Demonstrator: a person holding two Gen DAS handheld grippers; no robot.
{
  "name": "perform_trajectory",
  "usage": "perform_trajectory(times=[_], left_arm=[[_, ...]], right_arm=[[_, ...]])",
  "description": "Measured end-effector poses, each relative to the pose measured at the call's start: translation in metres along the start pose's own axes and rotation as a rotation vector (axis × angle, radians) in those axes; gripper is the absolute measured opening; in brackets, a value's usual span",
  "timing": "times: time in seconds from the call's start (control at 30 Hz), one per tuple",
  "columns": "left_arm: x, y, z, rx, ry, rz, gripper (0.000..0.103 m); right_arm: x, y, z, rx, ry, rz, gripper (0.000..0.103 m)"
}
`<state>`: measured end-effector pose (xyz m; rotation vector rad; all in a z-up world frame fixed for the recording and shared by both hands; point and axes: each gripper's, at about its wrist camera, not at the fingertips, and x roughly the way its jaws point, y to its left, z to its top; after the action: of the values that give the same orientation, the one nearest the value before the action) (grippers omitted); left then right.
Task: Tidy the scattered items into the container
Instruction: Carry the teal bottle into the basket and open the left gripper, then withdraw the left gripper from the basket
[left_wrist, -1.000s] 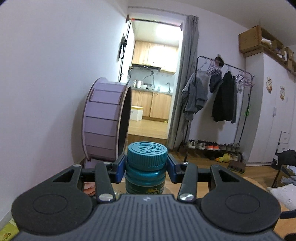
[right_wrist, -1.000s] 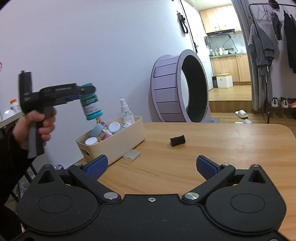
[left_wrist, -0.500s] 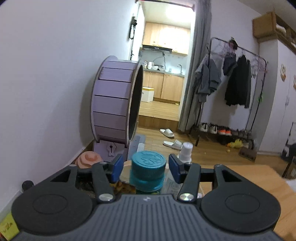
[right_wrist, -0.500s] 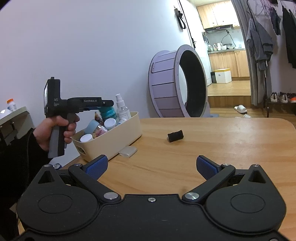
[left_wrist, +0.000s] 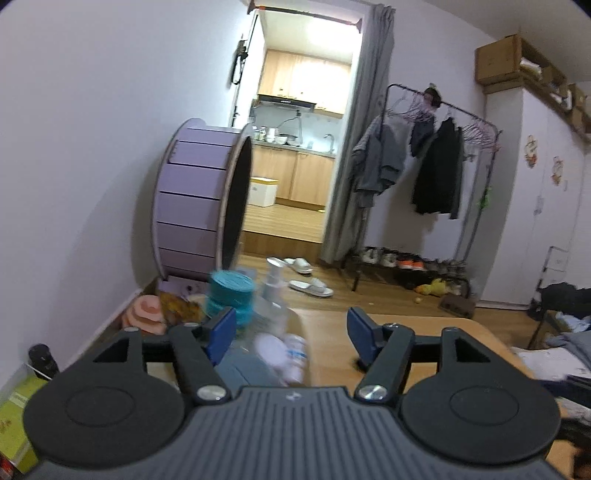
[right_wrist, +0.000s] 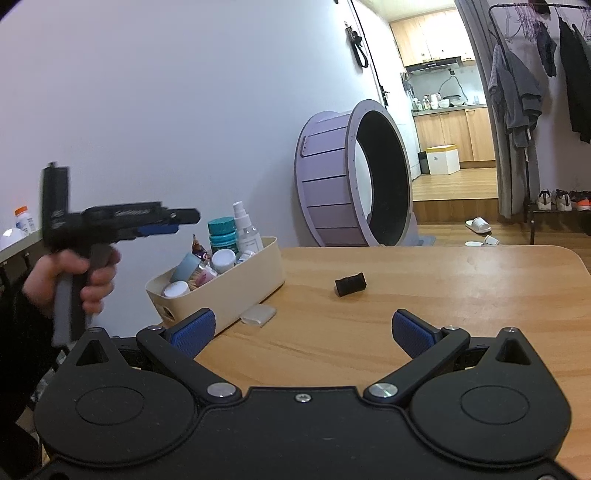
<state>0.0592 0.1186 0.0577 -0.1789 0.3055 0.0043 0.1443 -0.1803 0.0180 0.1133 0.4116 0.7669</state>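
The right gripper (right_wrist: 301, 332) is spread wide and empty. On the tabletop (right_wrist: 461, 295), a pale packet (right_wrist: 258, 315) and a black clip (right_wrist: 351, 283) lie outside the container (right_wrist: 236, 291). The left gripper (right_wrist: 173, 223) is released beside the teal-capped bottle (right_wrist: 222, 236), which stands high in the crowded container; a careless brush could tip it.

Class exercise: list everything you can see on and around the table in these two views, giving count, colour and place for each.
container: one, cream, table's left edge
teal-capped bottle: one, upright in container
spray bottle: one, clear, in container
black clip: one, mid-table
translucent case: one, whitish, beside container
table: one, wooden
wheel: one, purple, on floor behind
slippers: two, white, floor
left gripper: open, above container
right gripper: open, over table
hand: one, holding left gripper
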Motion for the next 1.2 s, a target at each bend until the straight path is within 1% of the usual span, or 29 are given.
perform_trajectory(times=[0.13, 0.23, 0.47, 0.67, 0.77, 0.97, 1.03, 1.2], left_arm=[[-0.017, -0.016, -0.018, -0.02, 0.002, -0.038, 0.071], [-0.026, -0.028, -0.032, -0.007, 0.019, -0.058, 0.071], [-0.038, -0.033, -0.058, -0.054, 0.05, -0.055, 0.072], [-0.043, -0.035, -0.066, -0.041, 0.049, -0.053, 0.072], [-0.043, -0.035, -0.071, -0.045, 0.068, -0.051, 0.072], [-0.049, -0.036, -0.074, -0.034, 0.05, -0.044, 0.072], [-0.051, -0.036, -0.075, -0.03, 0.043, -0.041, 0.072], [-0.055, -0.03, -0.074, -0.057, 0.048, -0.041, 0.072]], right_arm=[[0.001, 0.0, 0.002, 0.005, -0.003, 0.002, 0.103], [0.001, 0.001, 0.001, 0.01, 0.0, 0.006, 0.103], [-0.002, 0.006, 0.001, -0.008, 0.0, 0.016, 0.103], [0.0, 0.008, 0.0, -0.02, 0.005, 0.013, 0.103], [0.001, 0.011, -0.003, -0.036, 0.016, 0.009, 0.103], [0.005, 0.014, -0.01, -0.053, 0.046, 0.0, 0.103], [0.007, 0.017, -0.012, -0.072, 0.053, -0.007, 0.103], [0.007, 0.023, -0.012, -0.124, 0.066, -0.017, 0.103]])
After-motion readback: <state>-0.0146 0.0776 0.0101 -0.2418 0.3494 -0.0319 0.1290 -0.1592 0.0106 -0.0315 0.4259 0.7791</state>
